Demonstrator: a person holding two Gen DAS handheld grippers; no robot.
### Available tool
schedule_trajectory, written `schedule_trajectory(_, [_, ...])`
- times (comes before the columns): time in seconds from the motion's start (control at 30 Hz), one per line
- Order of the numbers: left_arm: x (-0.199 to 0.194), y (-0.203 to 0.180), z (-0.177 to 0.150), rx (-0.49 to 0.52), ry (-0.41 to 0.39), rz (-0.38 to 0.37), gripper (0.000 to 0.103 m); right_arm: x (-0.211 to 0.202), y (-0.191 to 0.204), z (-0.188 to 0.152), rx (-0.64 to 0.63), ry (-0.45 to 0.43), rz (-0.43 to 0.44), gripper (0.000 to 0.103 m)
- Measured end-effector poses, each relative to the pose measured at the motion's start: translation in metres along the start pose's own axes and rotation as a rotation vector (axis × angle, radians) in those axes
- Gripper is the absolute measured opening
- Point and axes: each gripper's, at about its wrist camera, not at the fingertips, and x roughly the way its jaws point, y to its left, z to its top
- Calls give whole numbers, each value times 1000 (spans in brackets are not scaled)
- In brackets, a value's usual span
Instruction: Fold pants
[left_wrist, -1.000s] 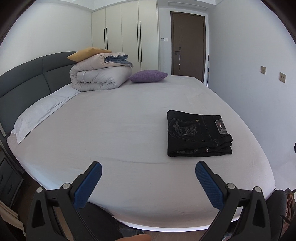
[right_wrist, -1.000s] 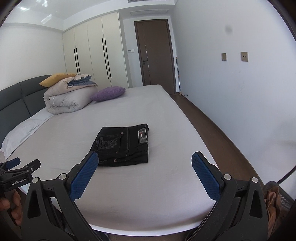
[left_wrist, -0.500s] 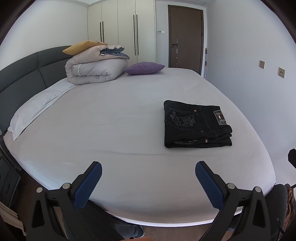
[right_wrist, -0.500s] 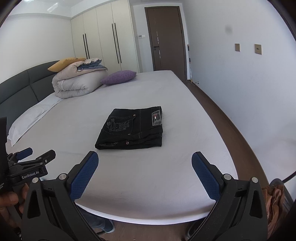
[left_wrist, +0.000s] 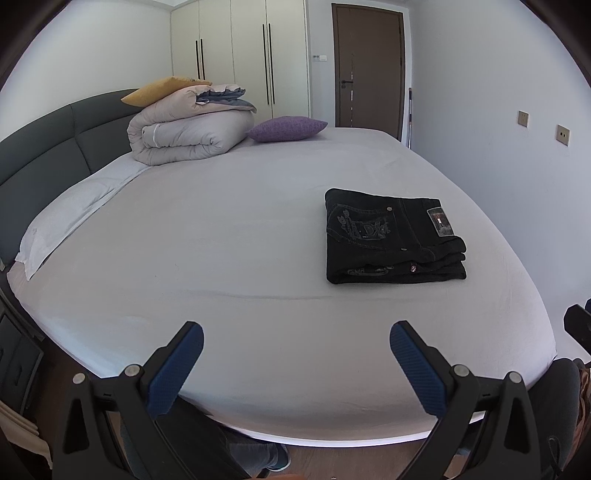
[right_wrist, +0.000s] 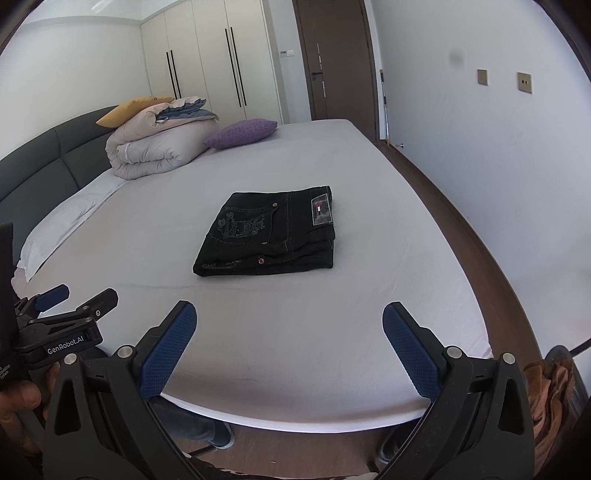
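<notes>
At the far left of the left wrist view the white pillow (left_wrist: 70, 210) is lying along the grey headboard (left_wrist: 40, 147), and above it, upper left of centre, the rolled duvet (left_wrist: 188, 140) is carrying a mustard cushion (left_wrist: 162, 92) with the purple cushion (left_wrist: 286, 128) just beside it. In the lower centre the left gripper (left_wrist: 295, 352) is hanging over the near edge of the bed (left_wrist: 229, 229), its fingers (left_wrist: 176, 365) spread wide and holding nothing. Right of centre the black jeans (left_wrist: 391, 236) are lying in a compact stack well apart from both tools, so the fold looks finished. In the right wrist view the right gripper (right_wrist: 288, 336) is likewise standing with fingers apart and empty. The likely risk is a further touch: a finger dragging the top layer could slide the stack open, since loose denim layers are only resting on each other. Against the earlier frames, both cameras are sitting higher and further back, and the jeans are appearing in the same shape and place.
</notes>
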Motion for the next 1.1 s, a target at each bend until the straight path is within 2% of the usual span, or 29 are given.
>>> schedule_trajectory(1.1, [8, 1, -7, -1, 14, 1, 103, 33, 7, -7, 21, 39, -8, 103])
